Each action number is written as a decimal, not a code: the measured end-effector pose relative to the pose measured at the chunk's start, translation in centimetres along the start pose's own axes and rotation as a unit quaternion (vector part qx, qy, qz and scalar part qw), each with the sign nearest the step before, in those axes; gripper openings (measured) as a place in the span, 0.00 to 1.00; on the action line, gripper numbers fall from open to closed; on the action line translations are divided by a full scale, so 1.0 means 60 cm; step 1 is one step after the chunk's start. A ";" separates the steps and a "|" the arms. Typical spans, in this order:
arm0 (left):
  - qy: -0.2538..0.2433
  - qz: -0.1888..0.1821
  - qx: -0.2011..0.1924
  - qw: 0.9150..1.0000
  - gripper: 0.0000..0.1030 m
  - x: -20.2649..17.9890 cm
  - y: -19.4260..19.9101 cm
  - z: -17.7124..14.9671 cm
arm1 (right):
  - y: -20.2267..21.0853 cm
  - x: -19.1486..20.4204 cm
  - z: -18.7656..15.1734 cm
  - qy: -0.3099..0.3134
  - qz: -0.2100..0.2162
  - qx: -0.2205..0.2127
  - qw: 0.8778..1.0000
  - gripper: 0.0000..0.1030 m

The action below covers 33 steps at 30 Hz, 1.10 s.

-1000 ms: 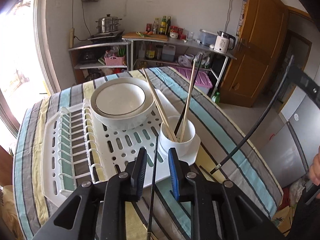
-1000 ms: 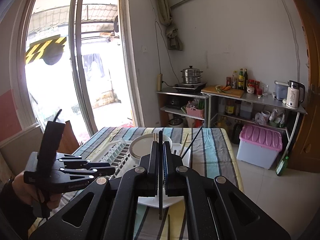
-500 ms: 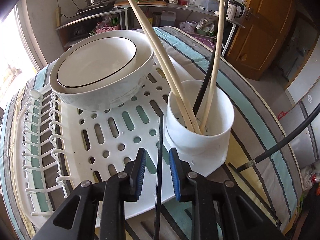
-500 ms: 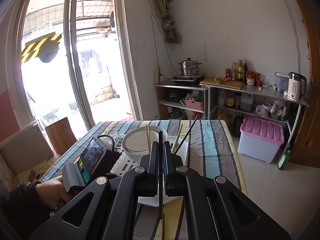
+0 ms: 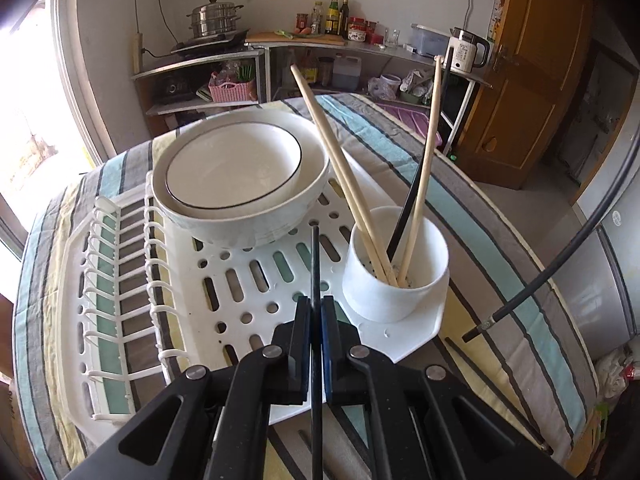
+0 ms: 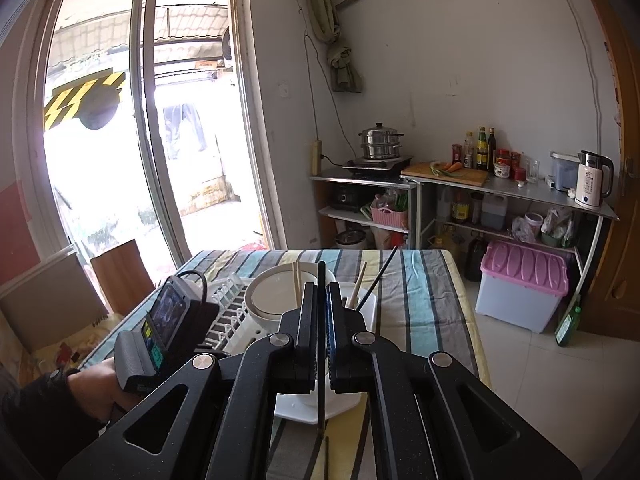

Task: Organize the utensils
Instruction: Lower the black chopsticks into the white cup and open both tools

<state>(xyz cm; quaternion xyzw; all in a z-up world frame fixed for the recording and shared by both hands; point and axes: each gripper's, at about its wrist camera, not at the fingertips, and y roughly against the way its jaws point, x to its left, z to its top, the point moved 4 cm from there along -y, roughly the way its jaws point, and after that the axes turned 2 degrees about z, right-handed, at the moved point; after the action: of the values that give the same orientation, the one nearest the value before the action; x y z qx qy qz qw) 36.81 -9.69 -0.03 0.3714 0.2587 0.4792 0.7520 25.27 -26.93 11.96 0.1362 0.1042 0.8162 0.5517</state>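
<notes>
The desk wore a cloth striped in grey, teal, pale yellow and white, and filled the middle of the left wrist view. On it lay a white plastic drying rack with slotted holes and a row of plate prongs along its left edge. Two nested white bowls, the inner one rimmed in black, sat at the rack's upper part. At the rack's right corner stood a white utensil cup holding pale wooden chopsticks and one black stick, all leaning outward.

The left tongs, low in the frame centre, were pressed shut on a thin black chopstick that stood up between the pads, just left of the cup. The right tongs were likewise clamped on another black chopstick, held above the near end of the desk.

In the right wrist view a hand in a dark sleeve gripped the left tool at lower left. Behind, a tall sliding window glared white at left; metal shelves against the white wall carried a steamer pot, bottles and a kettle. A pink-lidded bin sat on the tiled floor, beside a wooden door.
</notes>
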 end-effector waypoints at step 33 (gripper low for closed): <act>0.042 -0.040 -0.167 0.984 0.04 -0.031 0.204 0.212 | -0.036 -0.021 0.080 -0.033 0.007 -0.052 0.998 0.03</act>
<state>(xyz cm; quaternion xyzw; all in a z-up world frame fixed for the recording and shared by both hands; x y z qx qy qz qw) 39.05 -12.09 17.42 0.2100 0.2210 0.5000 0.8106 29.25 -27.23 15.67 0.1348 0.0429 0.8193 0.5557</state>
